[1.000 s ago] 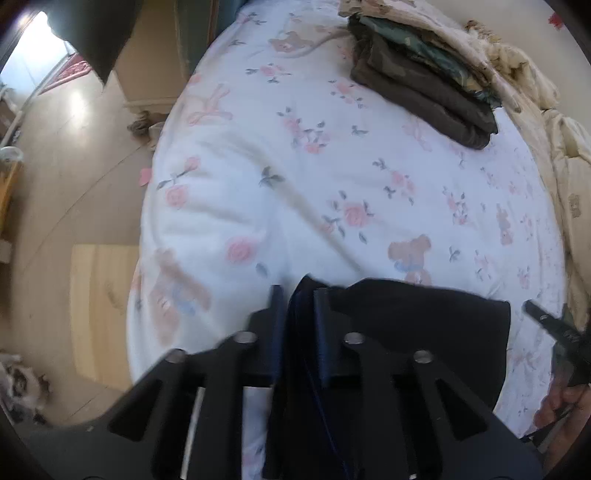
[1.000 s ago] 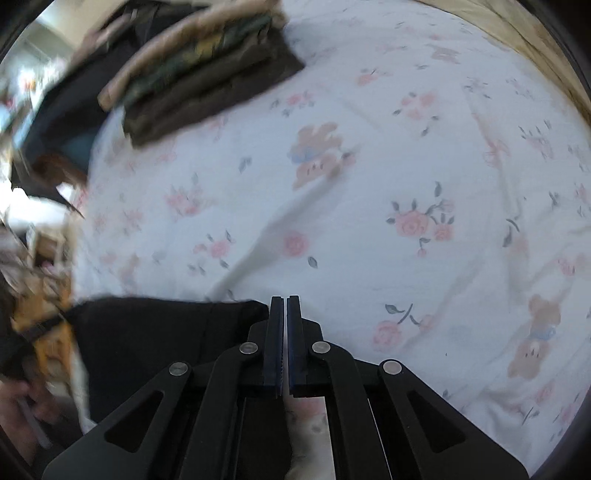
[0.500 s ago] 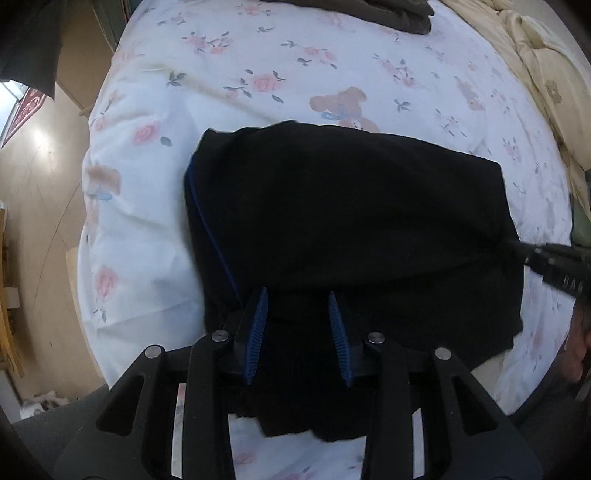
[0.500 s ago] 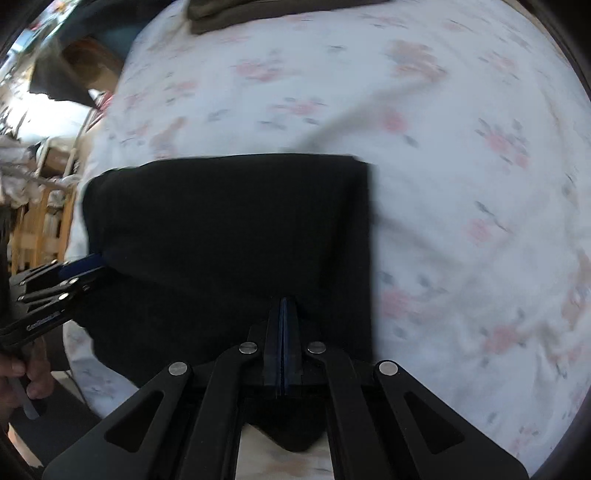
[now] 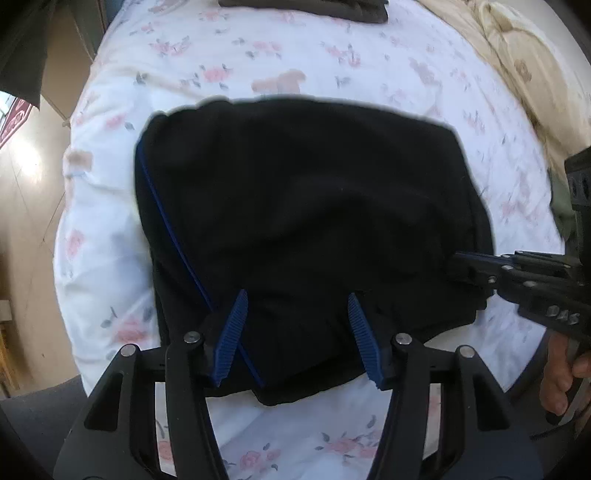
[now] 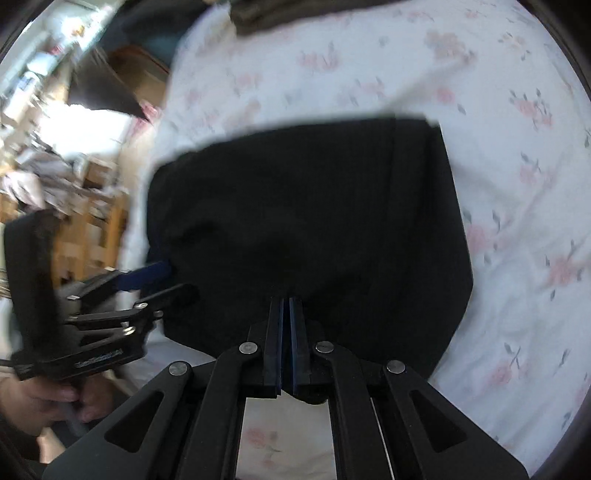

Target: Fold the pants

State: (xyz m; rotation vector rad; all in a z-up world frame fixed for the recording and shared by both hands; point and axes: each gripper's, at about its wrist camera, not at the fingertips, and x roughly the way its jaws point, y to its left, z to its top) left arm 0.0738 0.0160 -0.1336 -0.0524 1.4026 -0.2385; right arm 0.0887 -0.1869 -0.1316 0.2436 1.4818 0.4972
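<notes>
Black pants (image 5: 303, 206) with a thin blue side stripe lie folded into a broad rectangle on the flowered bed sheet (image 5: 110, 229). My left gripper (image 5: 295, 332) is open, its blue pads spread over the near edge of the pants, holding nothing. My right gripper (image 6: 286, 332) is shut on the near edge of the pants (image 6: 303, 206). It also shows in the left wrist view (image 5: 461, 264), pinching the pants' right edge. The left gripper also shows in the right wrist view (image 6: 166, 278), open at the pants' left edge.
A stack of dark folded clothes (image 5: 306, 9) lies at the far end of the bed. A cream quilt (image 5: 524, 66) runs along the right side. Wooden floor (image 5: 22, 221) and wooden furniture (image 6: 92, 206) lie beyond the bed's left edge.
My left gripper has let go of the pants and opened wide. The pants have been laid down folded on the bed. My right gripper stays shut on their edge.
</notes>
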